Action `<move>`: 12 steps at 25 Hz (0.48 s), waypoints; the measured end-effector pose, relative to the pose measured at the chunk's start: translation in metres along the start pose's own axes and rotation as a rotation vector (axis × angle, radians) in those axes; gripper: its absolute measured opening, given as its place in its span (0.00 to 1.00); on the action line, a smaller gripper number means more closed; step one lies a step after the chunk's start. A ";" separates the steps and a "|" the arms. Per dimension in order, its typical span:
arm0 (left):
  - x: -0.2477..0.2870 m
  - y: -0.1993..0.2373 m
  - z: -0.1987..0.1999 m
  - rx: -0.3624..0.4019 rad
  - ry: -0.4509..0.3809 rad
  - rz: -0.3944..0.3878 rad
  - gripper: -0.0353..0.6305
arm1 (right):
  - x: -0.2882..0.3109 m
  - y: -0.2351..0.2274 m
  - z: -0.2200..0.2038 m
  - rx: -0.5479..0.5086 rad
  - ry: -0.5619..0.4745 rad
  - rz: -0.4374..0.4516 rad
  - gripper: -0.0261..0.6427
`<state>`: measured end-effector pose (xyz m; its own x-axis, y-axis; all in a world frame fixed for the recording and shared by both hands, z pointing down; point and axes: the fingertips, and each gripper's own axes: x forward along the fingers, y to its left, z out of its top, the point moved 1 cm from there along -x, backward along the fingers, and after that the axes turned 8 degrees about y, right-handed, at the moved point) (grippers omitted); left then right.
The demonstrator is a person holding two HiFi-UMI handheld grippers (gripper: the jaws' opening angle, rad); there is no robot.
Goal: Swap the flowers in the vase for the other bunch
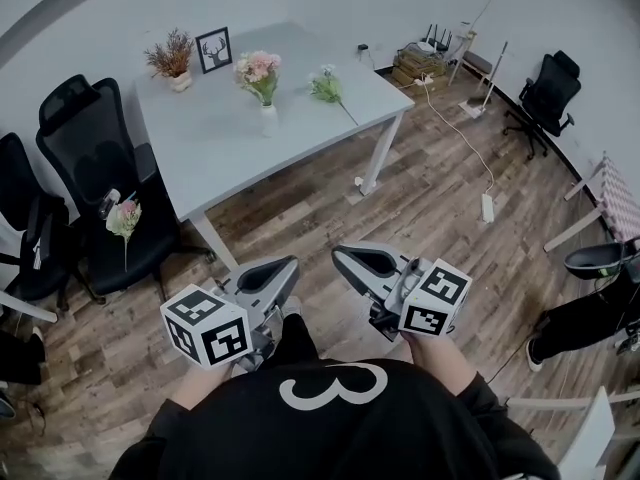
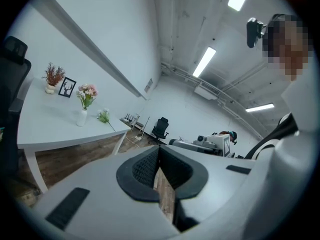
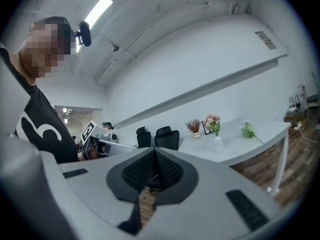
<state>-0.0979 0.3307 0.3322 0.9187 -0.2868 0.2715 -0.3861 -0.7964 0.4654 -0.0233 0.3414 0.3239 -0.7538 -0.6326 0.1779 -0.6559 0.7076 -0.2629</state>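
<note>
A white vase [image 1: 268, 119] holding pink flowers [image 1: 259, 68] stands on the grey table [image 1: 220, 148], far ahead of me. A green-and-white bunch [image 1: 326, 86] lies flat on the table to the vase's right. Both grippers hang close to my body over the wooden floor, well short of the table. My left gripper [image 1: 284, 269] and right gripper [image 1: 346, 259] are shut with nothing between the jaws. The left gripper view shows its gripper [image 2: 159, 152], the vase [image 2: 82, 118] and the bunch [image 2: 104, 116]. The right gripper view shows its gripper [image 3: 154, 155], the vase [image 3: 218, 144] and the bunch [image 3: 247, 130].
A pot of dried flowers [image 1: 173, 58] and a framed deer picture [image 1: 214, 49] stand at the table's back. Black office chairs [image 1: 95, 168] line the left side; one seat holds a pink flower stem [image 1: 124, 219]. A cable and power strip [image 1: 487, 208] lie on the floor at right.
</note>
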 end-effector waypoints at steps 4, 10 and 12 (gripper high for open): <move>0.024 0.041 0.020 -0.019 0.021 0.010 0.07 | 0.021 -0.048 0.013 0.046 -0.051 -0.024 0.05; 0.060 0.105 0.060 -0.036 0.065 0.019 0.07 | 0.066 -0.118 0.036 0.106 -0.082 -0.022 0.05; 0.071 0.128 0.077 -0.039 0.070 0.018 0.07 | 0.086 -0.139 0.045 0.105 -0.074 -0.020 0.05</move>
<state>-0.0758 0.1677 0.3456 0.9042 -0.2612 0.3378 -0.4063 -0.7698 0.4923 0.0053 0.1742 0.3327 -0.7330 -0.6706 0.1145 -0.6599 0.6601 -0.3588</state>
